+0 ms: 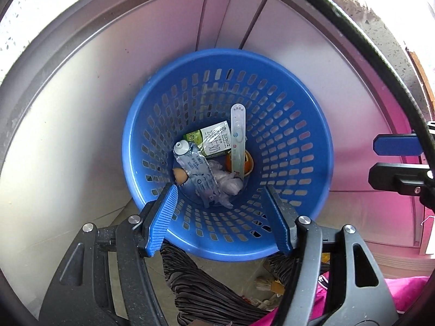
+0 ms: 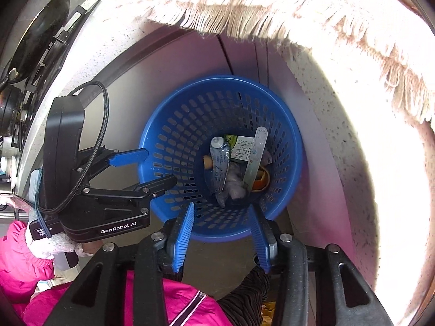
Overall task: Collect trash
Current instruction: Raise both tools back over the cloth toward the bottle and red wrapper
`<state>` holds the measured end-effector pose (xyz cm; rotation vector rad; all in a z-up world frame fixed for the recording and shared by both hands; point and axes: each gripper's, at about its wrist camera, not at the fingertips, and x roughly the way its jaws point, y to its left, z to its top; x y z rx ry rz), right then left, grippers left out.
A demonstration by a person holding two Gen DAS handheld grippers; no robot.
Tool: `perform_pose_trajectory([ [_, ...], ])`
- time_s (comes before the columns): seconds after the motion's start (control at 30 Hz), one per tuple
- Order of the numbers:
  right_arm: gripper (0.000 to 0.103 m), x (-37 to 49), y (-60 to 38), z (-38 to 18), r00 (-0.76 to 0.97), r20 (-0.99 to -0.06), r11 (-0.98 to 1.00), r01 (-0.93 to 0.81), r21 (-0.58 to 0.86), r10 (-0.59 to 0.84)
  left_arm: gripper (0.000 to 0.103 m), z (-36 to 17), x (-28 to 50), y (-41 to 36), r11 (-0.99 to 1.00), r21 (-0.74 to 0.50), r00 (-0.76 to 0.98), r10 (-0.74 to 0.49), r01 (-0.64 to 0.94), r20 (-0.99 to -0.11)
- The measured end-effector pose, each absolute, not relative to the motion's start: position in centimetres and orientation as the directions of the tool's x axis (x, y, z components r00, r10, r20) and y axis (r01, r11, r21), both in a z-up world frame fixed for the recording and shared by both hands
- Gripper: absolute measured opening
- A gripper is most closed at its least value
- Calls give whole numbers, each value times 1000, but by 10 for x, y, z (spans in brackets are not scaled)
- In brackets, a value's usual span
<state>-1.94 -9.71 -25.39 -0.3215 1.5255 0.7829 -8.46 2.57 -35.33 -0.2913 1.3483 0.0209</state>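
A blue slotted basket stands on the floor against pale cabinet panels. In it lie a squeezed tube, a milk carton, a long white strip, orange peel, an eggshell and crumpled wrap. My left gripper hangs over the basket's mouth, open and empty. My right gripper points down beside it, also open with nothing between its fingers.
A speckled stone counter with a fringed cloth overhangs the basket. A stove with a dark pan is at far left. A person's pink sleeve and white glove hold the left gripper. Scraps lie on the floor near the basket.
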Motion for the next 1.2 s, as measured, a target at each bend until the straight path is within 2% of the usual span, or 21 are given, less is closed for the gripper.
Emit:
perform_pose_trajectory([
  [0.33, 49, -15, -107, -231, -127, -936, 717, -611, 336, 329, 66, -320, -86, 29, 971, -175, 289, -123, -162, -950],
  [0.43, 52, -14, -113, -211, -106, -924, 701, -622, 350, 367, 66, -296, -85, 30, 977, -164, 340, -109, -139, -934],
  [0.5, 59, -12, -119, -197, -82, -912, 692, -625, 362, 403, 66, -276, -83, 30, 981, -153, 379, -97, -118, -920],
  [0.73, 73, 13, -158, -140, 75, -852, 719, -578, 386, 518, 66, -209, -49, 32, 991, -122, 504, -78, -56, -860],
  [0.8, 75, 25, -170, -128, 122, -840, 743, -546, 388, 529, 73, -196, -34, 35, 989, -135, 531, -86, -53, -843],
  [0.87, 77, 38, -184, -117, 169, -828, 767, -508, 392, 535, 77, -185, -17, 37, 990, -132, 552, -88, -41, -829],
  [1.0, 86, 63, -214, -99, 278, -805, 820, -420, 390, 525, 77, -173, 17, 32, 993, -117, 559, -108, 21, -822],
  [1.2, 89, 101, -254, -90, 387, -788, 876, -281, 393, 478, 77, -152, 73, 15, 987, -109, 590, -158, 119, -792],
])
